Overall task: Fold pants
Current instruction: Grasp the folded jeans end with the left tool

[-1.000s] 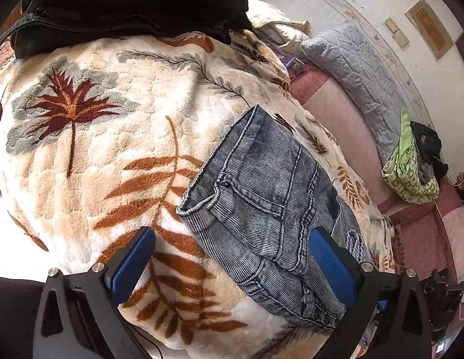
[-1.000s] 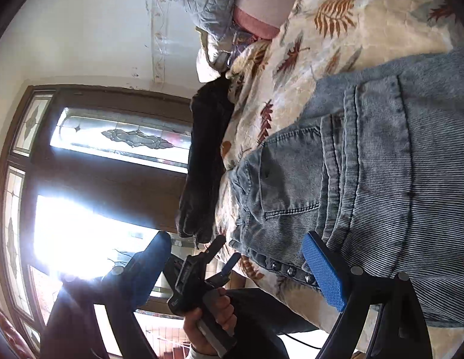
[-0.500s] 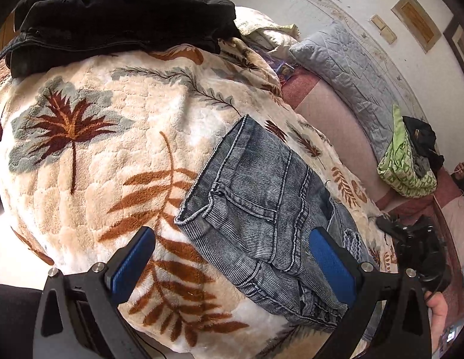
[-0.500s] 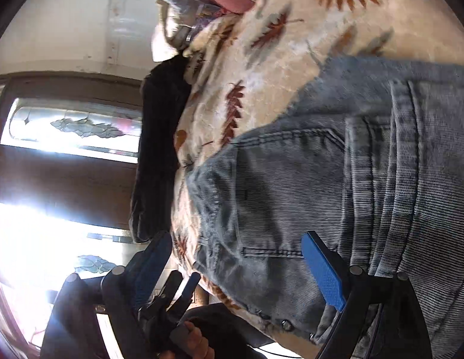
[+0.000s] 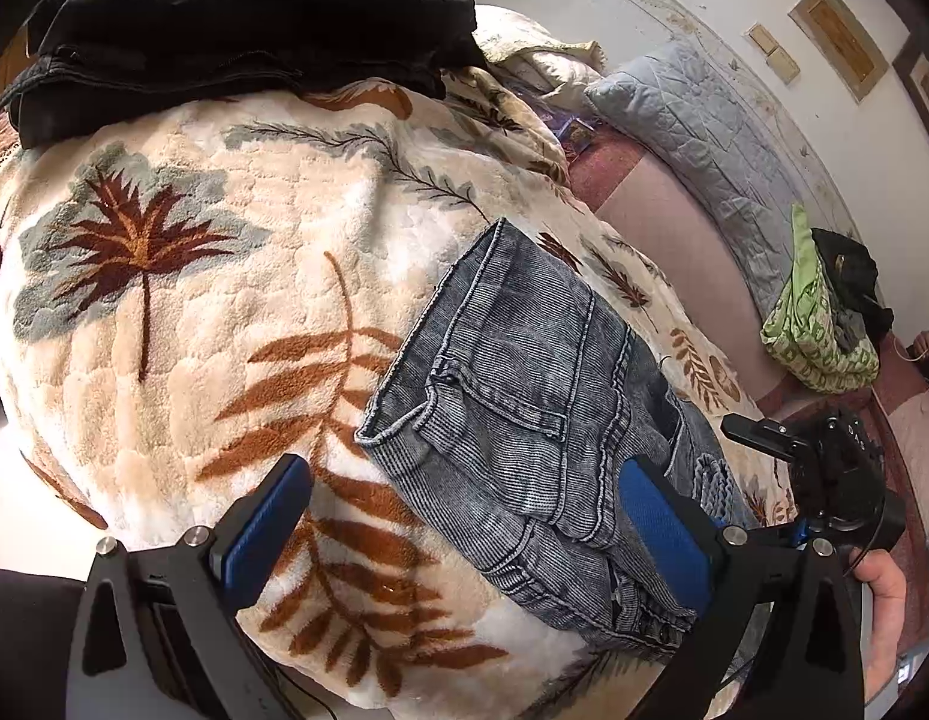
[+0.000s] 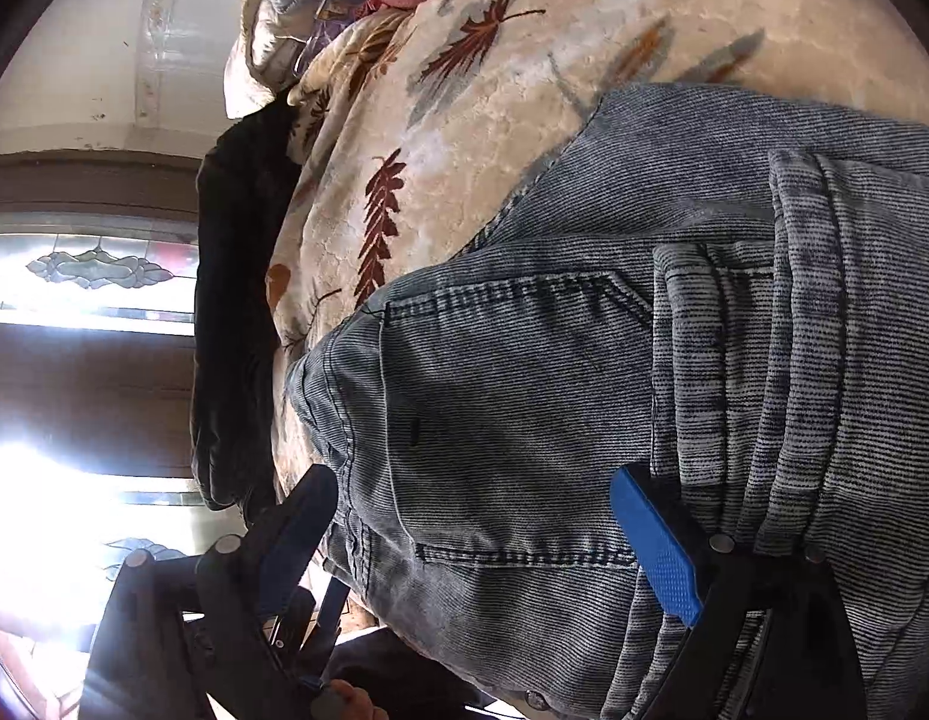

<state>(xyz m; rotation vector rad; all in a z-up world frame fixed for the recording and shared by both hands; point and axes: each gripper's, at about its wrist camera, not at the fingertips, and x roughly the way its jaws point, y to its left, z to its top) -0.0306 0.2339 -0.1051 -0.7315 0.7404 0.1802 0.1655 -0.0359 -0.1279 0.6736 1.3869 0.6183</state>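
Nearest, two grippers: left gripper (image 5: pixel 464 534) spread wide with blue pads (image 5: pixel 266 525), holding nothing, hovering over the near edge of the bed; right gripper (image 6: pixel 476 540) likewise spread wide and empty, close above the denim. One pair of grey-blue jeans (image 5: pixel 524 414), folded into a compact stack, lying on the near right part of the leaf-print blanket (image 5: pixel 182 312), waistband toward the near edge. One back pocket (image 6: pixel 512 420) filling the right wrist view, stitching sharp. From the left wrist view only: the right gripper's black body (image 5: pixel 824 468) and the hand (image 5: pixel 884 594) gripping it, at the right edge. From the right wrist view only: a stained-glass window (image 6: pixel 92 270), glaring bright. Farther off, one pile of black clothing (image 5: pixel 236 30) at the blanket's far left. Beyond, one grey quilted pillow (image 5: pixel 704 138), one green patterned bag (image 5: pixel 818 324), a cream wall with two small frames (image 5: pixel 836 48).
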